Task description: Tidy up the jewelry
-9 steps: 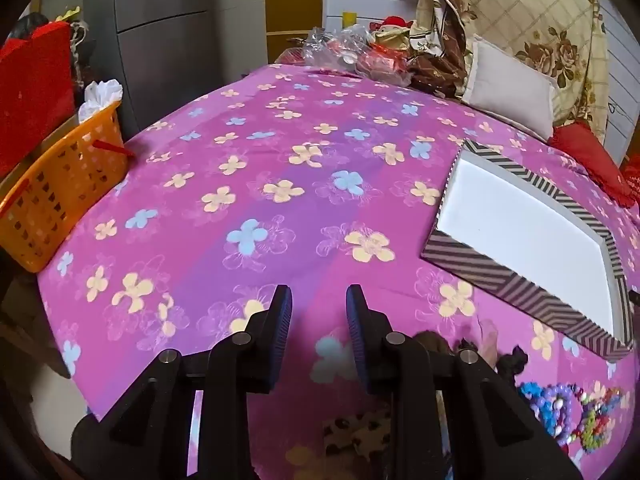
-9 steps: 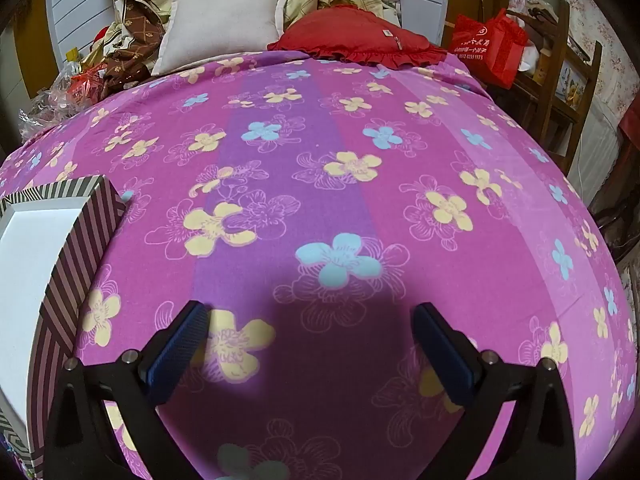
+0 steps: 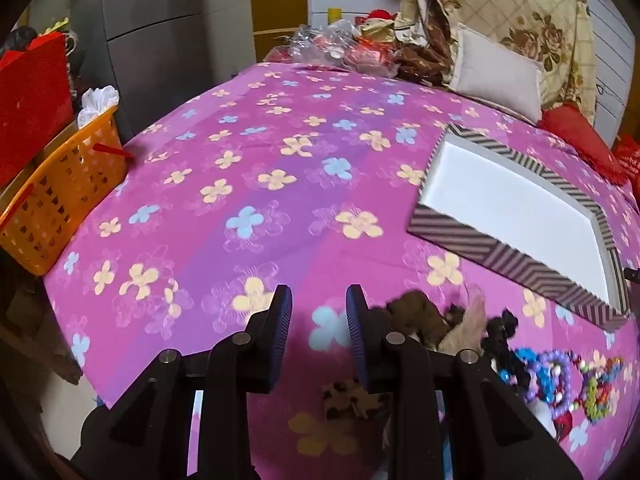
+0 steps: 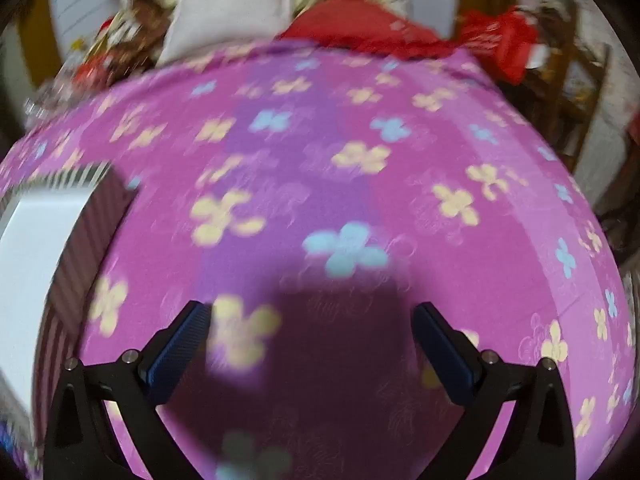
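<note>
Left gripper (image 3: 319, 322): narrow gap, empty; hair ties (image 3: 432, 320), beaded bracelets (image 3: 560, 376) beside, left view only. Right gripper (image 4: 311, 344): wide apart, empty. Striped box (image 3: 472, 242) near.

Everything is placed relative to the box (image 3: 516, 216), which lies on the bedspread (image 3: 280, 184) with its open side up. Near its front edge, toward the camera, sits a small heap of hair ties (image 3: 440, 324), with beaded bracelets (image 3: 560, 376) just to that heap's right, both on the bedspread. Behind the box a pillow (image 3: 496, 76) leans at the head of the bed, and a cushion (image 3: 576, 136) lies to the pillow's right. Far to the box's left, off the bed's edge, stands a basket (image 3: 56, 200). Behind and left of the box, at the bed's far end, lies a pile of plastic wrapping (image 3: 340, 48)
</note>
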`<action>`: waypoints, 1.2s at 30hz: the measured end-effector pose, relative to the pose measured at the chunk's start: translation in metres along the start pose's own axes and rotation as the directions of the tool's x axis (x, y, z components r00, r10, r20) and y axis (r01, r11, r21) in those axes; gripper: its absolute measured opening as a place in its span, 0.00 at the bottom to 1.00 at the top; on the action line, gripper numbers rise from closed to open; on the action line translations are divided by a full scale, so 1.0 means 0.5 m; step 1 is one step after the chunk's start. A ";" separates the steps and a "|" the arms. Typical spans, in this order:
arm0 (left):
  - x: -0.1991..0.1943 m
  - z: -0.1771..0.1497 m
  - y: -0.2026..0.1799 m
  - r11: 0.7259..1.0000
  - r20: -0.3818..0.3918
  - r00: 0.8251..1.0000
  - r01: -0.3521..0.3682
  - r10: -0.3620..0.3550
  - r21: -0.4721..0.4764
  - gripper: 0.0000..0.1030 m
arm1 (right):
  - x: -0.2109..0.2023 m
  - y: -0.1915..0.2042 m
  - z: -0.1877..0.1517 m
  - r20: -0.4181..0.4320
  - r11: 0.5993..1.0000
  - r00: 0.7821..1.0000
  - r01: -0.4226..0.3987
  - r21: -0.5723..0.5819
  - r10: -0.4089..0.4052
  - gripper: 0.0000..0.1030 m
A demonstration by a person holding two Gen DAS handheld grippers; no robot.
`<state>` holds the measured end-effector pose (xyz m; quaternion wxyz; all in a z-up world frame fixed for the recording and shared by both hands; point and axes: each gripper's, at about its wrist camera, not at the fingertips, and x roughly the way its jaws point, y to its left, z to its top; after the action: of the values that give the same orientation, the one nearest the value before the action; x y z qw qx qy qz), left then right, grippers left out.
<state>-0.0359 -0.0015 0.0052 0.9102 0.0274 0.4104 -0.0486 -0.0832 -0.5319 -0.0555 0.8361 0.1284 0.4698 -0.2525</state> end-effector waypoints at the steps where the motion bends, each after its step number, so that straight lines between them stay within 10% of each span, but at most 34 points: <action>1: -0.003 -0.004 -0.002 1.000 0.000 1.000 0.005 -0.005 0.004 0.29 | -0.005 0.003 -0.010 -0.016 1.000 1.000 -0.013 -0.008 0.013 1.00; 11: -0.019 -0.022 0.007 0.999 -0.024 0.998 0.049 -0.049 -0.008 0.29 | -0.194 0.086 -0.197 0.108 0.979 0.974 -0.198 -0.043 0.202 0.99; 17: -0.032 -0.041 0.003 0.998 -0.035 0.997 0.063 -0.063 0.000 0.29 | -0.268 0.181 -0.276 0.123 0.929 0.922 -0.359 -0.089 0.368 0.99; 36: -0.063 -0.090 -0.002 0.973 -0.111 0.968 0.230 -0.226 0.023 0.30 | -0.323 0.321 -0.353 0.111 0.918 0.933 -0.308 -0.251 0.343 0.99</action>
<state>-0.0906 0.0035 -0.0010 0.8744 -0.0009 0.4586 -0.1586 -0.1931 -0.2688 -0.0146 0.9091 0.0876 0.4024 -0.0625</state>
